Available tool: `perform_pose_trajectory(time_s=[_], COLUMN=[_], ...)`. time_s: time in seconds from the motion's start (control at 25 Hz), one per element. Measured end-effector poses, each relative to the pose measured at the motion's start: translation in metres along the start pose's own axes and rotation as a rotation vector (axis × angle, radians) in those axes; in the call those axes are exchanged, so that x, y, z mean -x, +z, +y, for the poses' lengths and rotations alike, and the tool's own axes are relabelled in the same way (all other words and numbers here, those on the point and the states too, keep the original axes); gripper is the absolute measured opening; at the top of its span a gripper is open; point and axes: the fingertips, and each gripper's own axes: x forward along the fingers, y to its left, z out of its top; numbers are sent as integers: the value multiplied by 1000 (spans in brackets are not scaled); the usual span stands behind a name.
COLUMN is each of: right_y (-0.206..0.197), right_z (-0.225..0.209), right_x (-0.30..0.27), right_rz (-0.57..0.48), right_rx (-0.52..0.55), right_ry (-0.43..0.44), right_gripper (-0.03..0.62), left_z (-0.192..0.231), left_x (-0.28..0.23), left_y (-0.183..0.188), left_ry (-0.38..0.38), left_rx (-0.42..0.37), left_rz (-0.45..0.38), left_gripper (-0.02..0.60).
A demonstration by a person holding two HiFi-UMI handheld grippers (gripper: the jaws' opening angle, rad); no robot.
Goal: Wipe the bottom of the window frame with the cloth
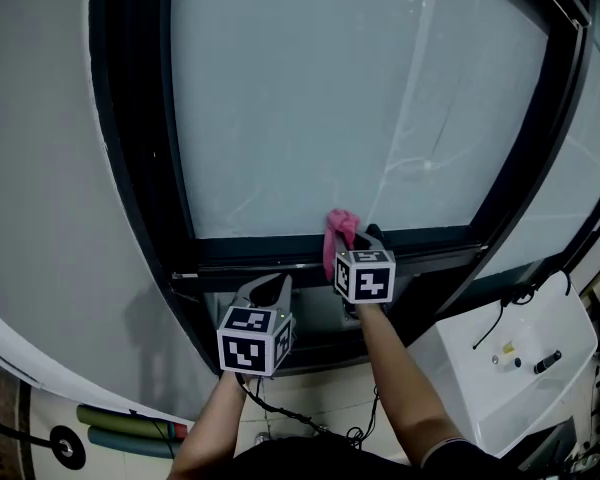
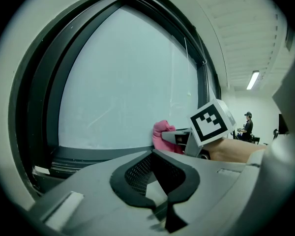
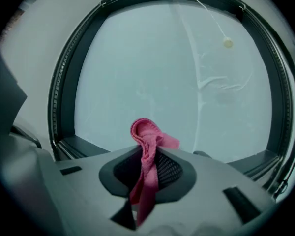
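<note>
The right hand-held gripper has its jaws closed on a pink cloth. One bunched end sticks out past the fingertips and the rest trails back between the pads. In the head view the cloth sits about midway along the bottom rail of the dark window frame, at the lower edge of the glass pane; whether it presses on the rail cannot be told. The left hand-held gripper hangs lower and to the left, below that rail and apart from the cloth, with its jaws together on nothing. A white box stands off the frame's lower right corner.
</note>
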Motion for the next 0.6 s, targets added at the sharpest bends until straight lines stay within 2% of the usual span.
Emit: perform_pose_trajectory(time_s=[0.28, 0.4, 0.6], right_y=[-23, -28, -28], right_z=[0, 9, 15], right_x=[-26, -33, -40], right_rz=[63, 81, 97], right_rx=[113, 156, 138], right_ry=[-88, -69, -27], right_gripper=[67, 67, 66], left_z=[17, 28, 48], left_x=[6, 11, 22], left_y=[-6, -14, -23], left_ry=[13, 31, 63], left_rx=[10, 28, 60], left_rz=[14, 22, 29], left_gripper=[5, 5, 5])
